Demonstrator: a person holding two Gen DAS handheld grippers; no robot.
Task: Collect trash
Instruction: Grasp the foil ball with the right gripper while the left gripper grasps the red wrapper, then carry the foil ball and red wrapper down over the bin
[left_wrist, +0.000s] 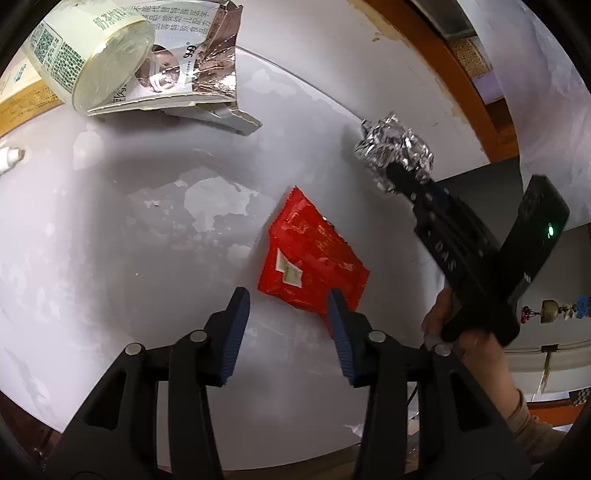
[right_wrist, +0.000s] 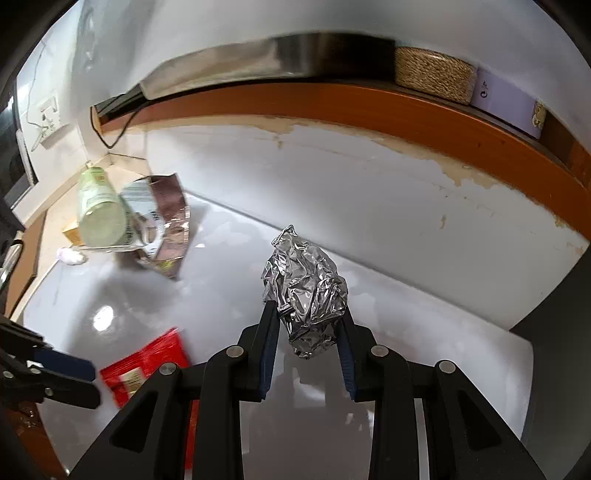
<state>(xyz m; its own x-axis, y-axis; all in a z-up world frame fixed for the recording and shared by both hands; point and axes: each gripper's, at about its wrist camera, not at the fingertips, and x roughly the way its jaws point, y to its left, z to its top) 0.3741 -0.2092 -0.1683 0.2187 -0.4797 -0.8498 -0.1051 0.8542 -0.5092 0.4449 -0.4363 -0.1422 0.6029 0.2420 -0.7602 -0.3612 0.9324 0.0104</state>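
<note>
The red packet (left_wrist: 310, 258) lies flat on the grey table (left_wrist: 129, 240), and I take it as the reference for the other places. The left gripper (left_wrist: 288, 302) hangs just over the near edge of the packet with its jaws apart; one blue pad (left_wrist: 340, 317) stands over the near corner of the packet and the other pad is over bare table beside it, so nothing is clamped. Beyond the packet, toward the wall side of the table, is the foil ball (right_wrist: 306, 291), crumpled and shiny. The right gripper (right_wrist: 306, 317) has the foil ball between its two blue pads, and both pads press on its sides, so it is clamped on the foil; whether the ball touches the table I cannot tell. In the left wrist view a hand (left_wrist: 461, 325) holds the handle of this right gripper, to the right of the packet. Far from the packet, at the back left of the table, a pale green cup (left_wrist: 96, 62) lies on its side on top of a torn carton (left_wrist: 192, 62) with a silver lining. A small white thing (left_wrist: 11, 157) lies at the left table edge, too little in view to name. Behind the table runs an orange-brown shelf edge (right_wrist: 369, 107).
</note>
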